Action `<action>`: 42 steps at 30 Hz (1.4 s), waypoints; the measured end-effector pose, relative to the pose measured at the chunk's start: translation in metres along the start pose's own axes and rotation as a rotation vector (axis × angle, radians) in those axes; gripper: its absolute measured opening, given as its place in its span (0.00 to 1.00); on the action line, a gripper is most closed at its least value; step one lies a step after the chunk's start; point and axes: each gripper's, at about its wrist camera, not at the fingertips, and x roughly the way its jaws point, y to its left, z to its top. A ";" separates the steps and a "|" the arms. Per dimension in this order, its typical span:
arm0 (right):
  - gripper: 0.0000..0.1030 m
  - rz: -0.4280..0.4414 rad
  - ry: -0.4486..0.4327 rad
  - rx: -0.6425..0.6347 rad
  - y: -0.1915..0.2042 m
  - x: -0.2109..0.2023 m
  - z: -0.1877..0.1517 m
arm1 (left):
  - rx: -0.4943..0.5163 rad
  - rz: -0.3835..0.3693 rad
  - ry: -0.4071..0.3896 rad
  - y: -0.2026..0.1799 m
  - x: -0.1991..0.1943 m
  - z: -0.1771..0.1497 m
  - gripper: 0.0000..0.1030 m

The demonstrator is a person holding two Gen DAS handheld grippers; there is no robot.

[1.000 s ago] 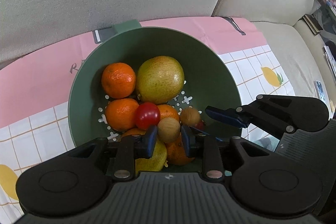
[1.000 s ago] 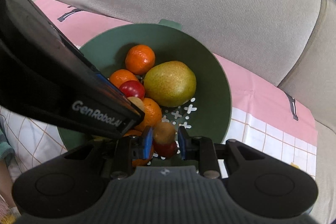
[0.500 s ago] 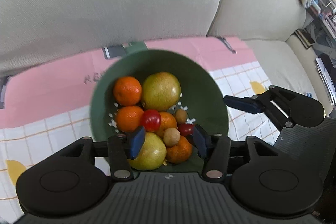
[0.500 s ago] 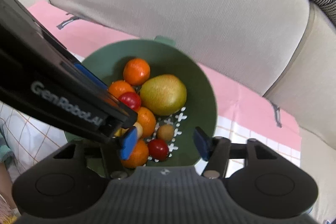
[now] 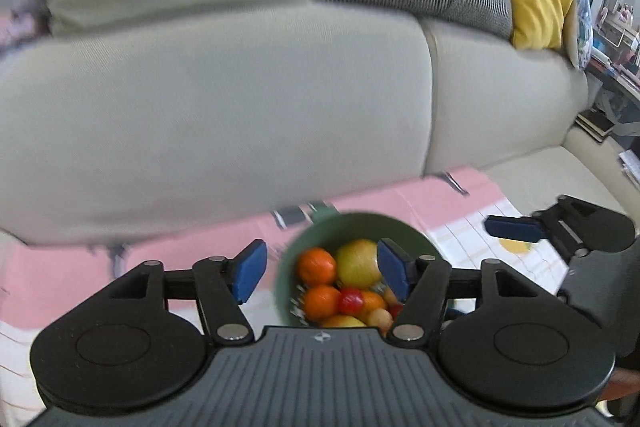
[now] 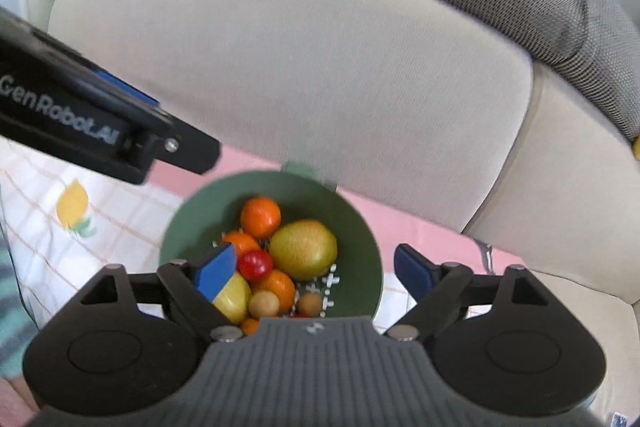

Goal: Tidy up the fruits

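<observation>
From the left wrist view, the left tongs are hanging above the green bowl with their blue pads spreading wider and nothing caught between them; the fruit is only showing through the gap, well below. The bowl is sitting on a pink and checked cloth spread over the sofa seat, close to the cloth's far edge by the sofa back, and inside it the oranges, a big yellow-green pear and a cherry tomato are lying heaped together. The right tongs are showing at the right, over the checked part of the cloth. The picture is blurred, so the smaller fruit is hard to tell apart. From the right wrist view, the right tongs are opening too, empty, with the bowl framed between the pads. Here the pile is reading more clearly: an orange at the far side, the pear beside it, the tomato, and two small brown round fruits near the pierced bottom. The left tongs' dark body is crossing the upper left. I am judging that both tools are standing clear and wide because everything in view is already gathered in the bowl; no loose fruit is showing on the cloth.
</observation>
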 end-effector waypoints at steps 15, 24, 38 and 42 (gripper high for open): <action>0.92 -0.014 -0.304 0.246 0.016 -0.103 -0.017 | 0.075 0.218 -0.267 -0.004 -0.086 -0.025 0.87; 0.93 -0.008 -0.294 0.327 0.038 -0.115 -0.045 | 0.058 0.268 -0.231 0.009 -0.100 -0.057 0.87; 0.96 -0.013 -0.179 0.233 0.080 -0.097 -0.065 | -0.046 0.325 -0.068 0.033 -0.089 -0.113 0.87; 0.96 -0.014 -0.150 0.211 0.086 -0.091 -0.068 | -0.071 0.325 -0.051 0.039 -0.087 -0.118 0.87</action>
